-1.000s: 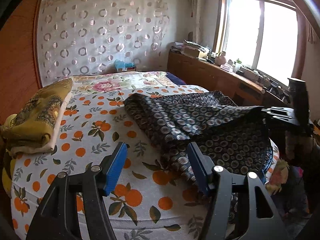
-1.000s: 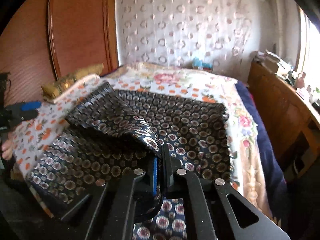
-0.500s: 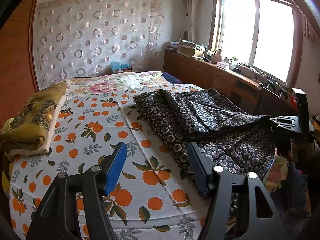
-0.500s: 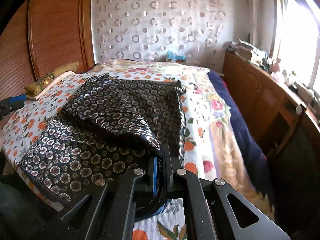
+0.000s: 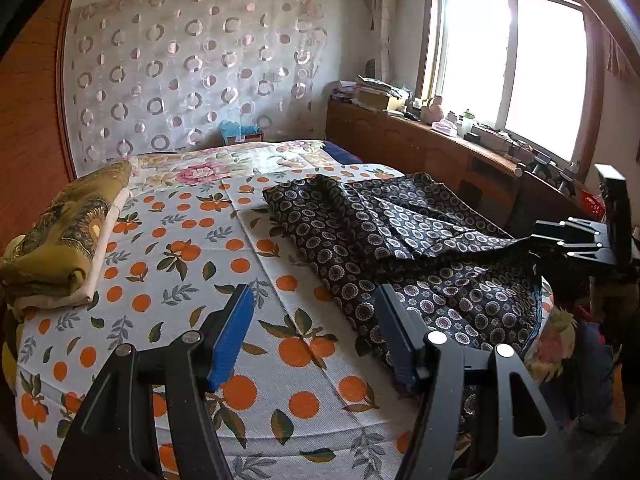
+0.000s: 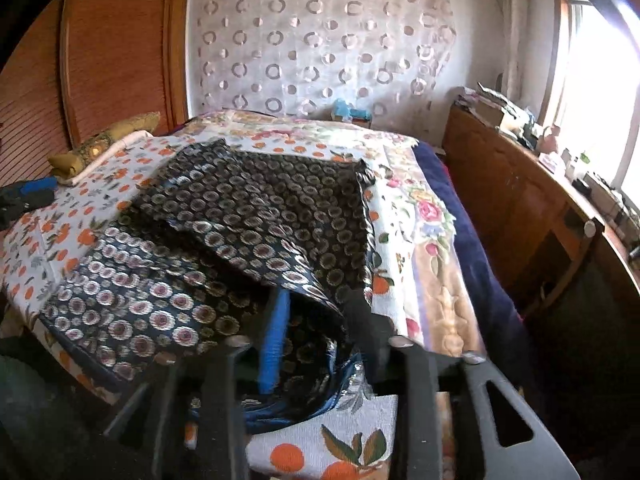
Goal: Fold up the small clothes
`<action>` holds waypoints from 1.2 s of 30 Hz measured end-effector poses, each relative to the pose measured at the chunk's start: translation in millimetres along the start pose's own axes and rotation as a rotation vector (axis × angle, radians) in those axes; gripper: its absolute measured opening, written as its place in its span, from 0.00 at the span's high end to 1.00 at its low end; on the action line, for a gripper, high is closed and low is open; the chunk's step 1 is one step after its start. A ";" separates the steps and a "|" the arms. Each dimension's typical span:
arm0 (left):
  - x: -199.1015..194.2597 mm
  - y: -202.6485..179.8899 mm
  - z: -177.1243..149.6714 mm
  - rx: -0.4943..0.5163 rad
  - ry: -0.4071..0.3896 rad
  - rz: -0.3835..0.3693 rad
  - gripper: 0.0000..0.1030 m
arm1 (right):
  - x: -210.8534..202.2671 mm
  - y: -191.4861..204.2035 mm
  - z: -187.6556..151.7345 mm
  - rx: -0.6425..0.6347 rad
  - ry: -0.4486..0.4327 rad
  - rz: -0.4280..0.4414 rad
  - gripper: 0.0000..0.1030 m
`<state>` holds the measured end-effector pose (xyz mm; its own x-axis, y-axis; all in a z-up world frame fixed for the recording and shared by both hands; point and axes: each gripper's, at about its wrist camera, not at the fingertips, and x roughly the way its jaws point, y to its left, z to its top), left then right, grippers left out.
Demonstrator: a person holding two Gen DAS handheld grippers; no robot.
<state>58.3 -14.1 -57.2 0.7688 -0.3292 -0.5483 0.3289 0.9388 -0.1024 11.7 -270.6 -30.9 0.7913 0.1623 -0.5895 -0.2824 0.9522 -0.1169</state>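
One fold looks made: the dark patterned garment (image 6: 256, 216) lies doubled over itself near the bed's (image 5: 168, 280) right-hand near corner, its lower edge hanging off the near edge. The right gripper (image 6: 316, 332) has just been opening, its jaws now parted with the folded corner loose between them, not pinched. The left gripper (image 5: 316, 332) hovers open and empty over the orange-print sheet beside the garment. Judging by its bulk and creases, further folds and smoothing remain. A folded yellow cloth (image 5: 68, 232) sits at the left edge.
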 end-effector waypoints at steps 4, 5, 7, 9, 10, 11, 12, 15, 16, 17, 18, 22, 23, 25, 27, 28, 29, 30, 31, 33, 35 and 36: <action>4.3 -2.1 -2.6 0.000 0.007 -0.011 0.38 | -5.0 13.1 12.3 -0.034 -0.033 0.034 0.48; 5.8 -2.6 -4.2 -0.002 0.011 -0.016 0.38 | -2.7 17.6 15.9 -0.044 -0.035 0.047 0.47; 8.8 -4.0 -6.5 -0.005 0.022 -0.018 0.38 | 5.0 31.3 24.9 -0.079 -0.033 0.070 0.47; 9.6 -3.7 -8.4 -0.005 0.025 -0.017 0.29 | 17.2 45.4 32.0 -0.114 -0.024 0.095 0.47; 9.1 -3.6 -9.2 -0.006 0.021 -0.017 0.25 | 25.8 52.4 35.6 -0.131 -0.014 0.114 0.47; 9.2 -3.7 -10.0 -0.006 0.020 -0.020 0.24 | 33.3 59.0 38.4 -0.143 -0.003 0.133 0.47; 9.4 -3.0 -9.7 -0.006 0.025 -0.020 0.24 | 41.5 65.8 41.7 -0.154 0.009 0.152 0.47; 9.7 -2.4 -10.7 -0.003 0.032 -0.011 0.24 | 66.2 85.0 51.0 -0.193 0.052 0.202 0.47; 9.6 -1.8 -11.1 -0.003 0.035 -0.007 0.24 | 74.6 92.5 53.8 -0.214 0.071 0.215 0.47; 9.5 -1.5 -12.2 -0.004 0.036 -0.005 0.24 | 81.0 97.7 56.2 -0.232 0.088 0.228 0.47; 9.5 -0.2 -11.6 -0.007 0.037 -0.006 0.24 | 88.2 101.6 60.0 -0.251 0.105 0.245 0.47; 9.7 1.3 -12.9 -0.012 0.043 -0.007 0.24 | 110.6 115.9 66.0 -0.316 0.174 0.290 0.47; 9.6 1.3 -13.1 -0.013 0.043 -0.008 0.24 | 115.7 119.8 67.1 -0.335 0.190 0.292 0.47; 9.0 1.2 -13.3 -0.013 0.043 -0.010 0.24 | 131.6 116.6 75.3 -0.363 0.207 0.292 0.47; 8.8 1.2 -13.6 -0.013 0.043 -0.013 0.24 | 137.0 115.7 76.9 -0.380 0.207 0.288 0.54; 9.2 1.3 -13.5 -0.014 0.044 -0.013 0.24 | 138.2 113.7 78.1 -0.378 0.202 0.308 0.71; 9.1 1.2 -13.7 -0.013 0.045 -0.014 0.24 | 140.1 113.0 79.8 -0.382 0.200 0.308 0.82; 9.3 1.0 -13.9 -0.013 0.047 -0.014 0.24 | 143.1 113.6 80.7 -0.387 0.200 0.288 0.92; 9.3 0.9 -14.0 -0.014 0.048 -0.016 0.24 | 144.1 112.1 81.4 -0.379 0.196 0.285 0.93; 9.3 1.3 -13.9 -0.015 0.047 -0.019 0.24 | 141.7 102.2 87.1 -0.346 0.172 0.282 0.93; 9.0 1.0 -14.1 -0.016 0.048 -0.020 0.24 | 141.2 89.9 96.2 -0.301 0.139 0.242 0.93; 9.1 1.0 -14.2 -0.016 0.048 -0.022 0.24 | 140.4 78.1 103.8 -0.261 0.117 0.223 0.94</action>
<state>57.9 -14.8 -74.0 0.7342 -0.3447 -0.5849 0.3360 0.9331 -0.1280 157.1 -146.6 -39.8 0.6318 0.3134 -0.7089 -0.5820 0.7959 -0.1668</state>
